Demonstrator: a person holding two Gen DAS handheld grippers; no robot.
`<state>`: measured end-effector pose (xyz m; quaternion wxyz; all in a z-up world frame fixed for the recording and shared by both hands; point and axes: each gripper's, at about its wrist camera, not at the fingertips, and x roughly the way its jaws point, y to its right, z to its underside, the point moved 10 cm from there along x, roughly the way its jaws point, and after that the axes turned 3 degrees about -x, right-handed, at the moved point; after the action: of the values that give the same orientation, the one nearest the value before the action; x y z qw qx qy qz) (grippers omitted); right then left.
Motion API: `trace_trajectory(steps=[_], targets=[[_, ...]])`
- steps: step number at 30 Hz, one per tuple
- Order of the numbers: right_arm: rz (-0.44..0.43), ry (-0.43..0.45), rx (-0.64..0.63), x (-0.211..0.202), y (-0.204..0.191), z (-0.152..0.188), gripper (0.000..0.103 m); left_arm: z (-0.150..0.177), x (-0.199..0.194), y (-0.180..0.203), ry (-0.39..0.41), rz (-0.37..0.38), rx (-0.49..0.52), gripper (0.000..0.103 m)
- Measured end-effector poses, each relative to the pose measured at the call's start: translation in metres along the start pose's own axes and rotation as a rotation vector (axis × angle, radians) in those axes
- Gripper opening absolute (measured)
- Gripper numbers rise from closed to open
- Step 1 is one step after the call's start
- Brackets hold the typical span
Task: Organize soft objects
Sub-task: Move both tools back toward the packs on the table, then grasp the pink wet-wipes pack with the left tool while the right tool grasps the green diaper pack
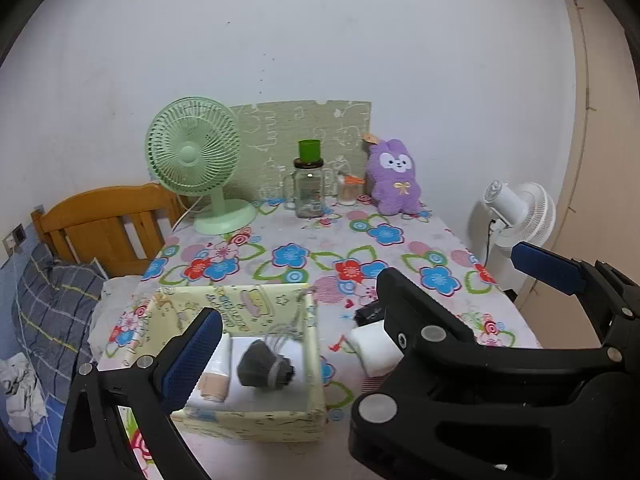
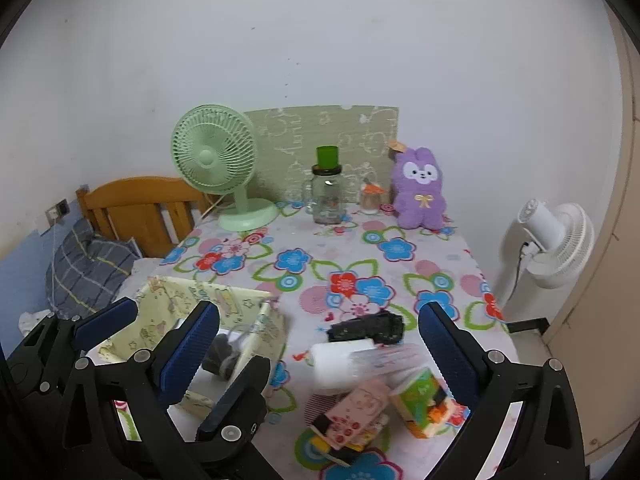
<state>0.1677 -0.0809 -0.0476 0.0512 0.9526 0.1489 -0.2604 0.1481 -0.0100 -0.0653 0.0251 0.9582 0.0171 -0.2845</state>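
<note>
A pale yellow patterned fabric box (image 1: 248, 308) (image 2: 176, 300) stands at the table's near left. Inside it lie a dark grey rolled sock (image 1: 262, 366) and folded white and beige items (image 1: 216, 376). My left gripper (image 1: 376, 312) is open and empty, above the box's right side. My right gripper (image 2: 320, 344) is open and empty, above a white roll (image 2: 340, 362), a black soft item (image 2: 366, 328), a pink tissue pack (image 2: 354, 412) and a green-orange pack (image 2: 426, 402). The white roll also shows in the left wrist view (image 1: 374, 346).
A floral tablecloth (image 1: 304, 256) covers the table. At its back stand a green desk fan (image 1: 196, 164), a glass jar with green cup (image 1: 309, 184), a small jar (image 1: 348, 190) and a purple plush (image 1: 394, 178). A white fan (image 2: 556, 236) stands right; a bed (image 1: 52, 300) lies left.
</note>
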Motion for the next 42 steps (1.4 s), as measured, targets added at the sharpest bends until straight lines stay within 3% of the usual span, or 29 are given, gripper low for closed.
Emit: trace_trajectory(steps=[21,33,42], targets=[[0.019,0.014,0.061,-0.005,0.060,0.040,0.102,0.029,0.018,0.072,-0.002,0.117,0.058,0.097],[0.023,-0.052,0.104,0.019,0.084,0.078,0.101,0.064,0.048,0.093,-0.105,0.138,0.059,0.097],[0.018,-0.127,0.131,0.045,0.095,0.107,0.096,0.086,0.075,0.098,-0.165,0.110,0.072,0.095]])
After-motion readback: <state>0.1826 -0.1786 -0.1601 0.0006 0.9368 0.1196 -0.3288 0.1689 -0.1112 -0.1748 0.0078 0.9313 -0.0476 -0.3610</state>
